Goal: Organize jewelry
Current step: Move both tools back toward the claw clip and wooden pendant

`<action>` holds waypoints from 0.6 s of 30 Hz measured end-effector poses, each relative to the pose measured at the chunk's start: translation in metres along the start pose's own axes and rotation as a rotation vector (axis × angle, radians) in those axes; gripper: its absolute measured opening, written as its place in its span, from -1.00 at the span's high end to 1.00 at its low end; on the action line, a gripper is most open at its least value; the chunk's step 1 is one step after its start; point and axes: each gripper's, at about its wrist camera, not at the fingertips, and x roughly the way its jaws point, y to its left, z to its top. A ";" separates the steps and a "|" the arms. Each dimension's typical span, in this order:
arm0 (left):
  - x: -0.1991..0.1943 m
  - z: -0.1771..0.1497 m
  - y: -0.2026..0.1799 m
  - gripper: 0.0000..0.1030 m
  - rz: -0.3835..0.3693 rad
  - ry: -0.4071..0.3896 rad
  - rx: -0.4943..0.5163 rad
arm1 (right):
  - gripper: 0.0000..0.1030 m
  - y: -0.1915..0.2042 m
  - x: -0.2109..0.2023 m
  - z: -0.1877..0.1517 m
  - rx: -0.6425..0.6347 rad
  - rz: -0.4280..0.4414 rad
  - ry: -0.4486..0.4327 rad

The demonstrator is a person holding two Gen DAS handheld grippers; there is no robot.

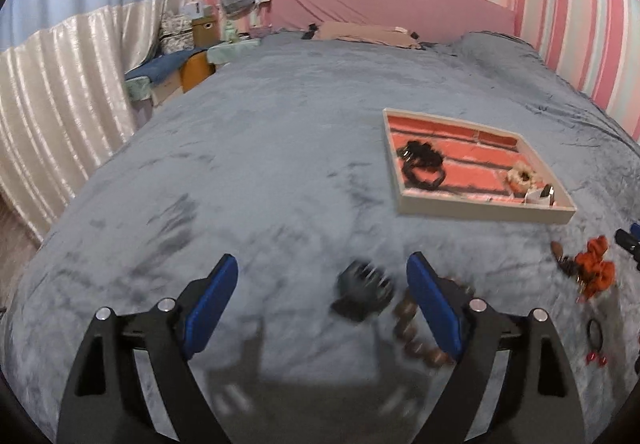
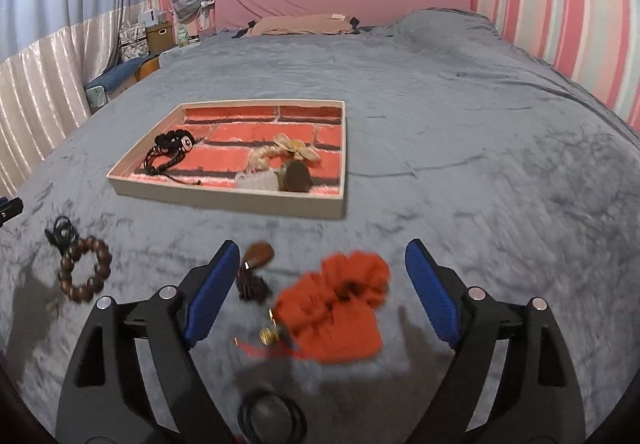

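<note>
On the grey bedspread my left gripper (image 1: 322, 264) stands open. A blurred black claw clip (image 1: 362, 296) lies between its fingers, untouched, and a brown bead bracelet (image 1: 412, 332) lies against the right finger's inner side. My right gripper (image 2: 323, 248) is open too, over an orange scrunchie (image 2: 336, 308) that lies loose between its fingers. A brown pendant (image 2: 258, 256) sits by its left finger. The beige tray (image 2: 228, 200) with a brick-pattern lining lies beyond, holding a black bracelet (image 2: 170, 150), a beige flower piece (image 2: 294, 150) and a dark oval piece (image 2: 296, 176).
A gold bead on a red cord (image 2: 268, 336) and black hair ties (image 2: 272, 416) lie near the right gripper's base. A pink headboard (image 1: 384, 4) and folded tan cloth (image 1: 368, 32) stand at the far end. Curtains and boxes line the left side, a striped wall the right.
</note>
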 end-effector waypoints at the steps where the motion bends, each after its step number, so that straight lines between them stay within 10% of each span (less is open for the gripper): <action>1: -0.003 -0.006 0.004 -0.65 0.005 0.005 -0.001 | -0.62 0.000 -0.004 -0.006 -0.003 -0.007 -0.003; 18: -0.003 -0.063 0.022 -0.65 -0.039 0.044 -0.064 | -0.62 -0.007 -0.012 -0.085 -0.002 -0.051 0.067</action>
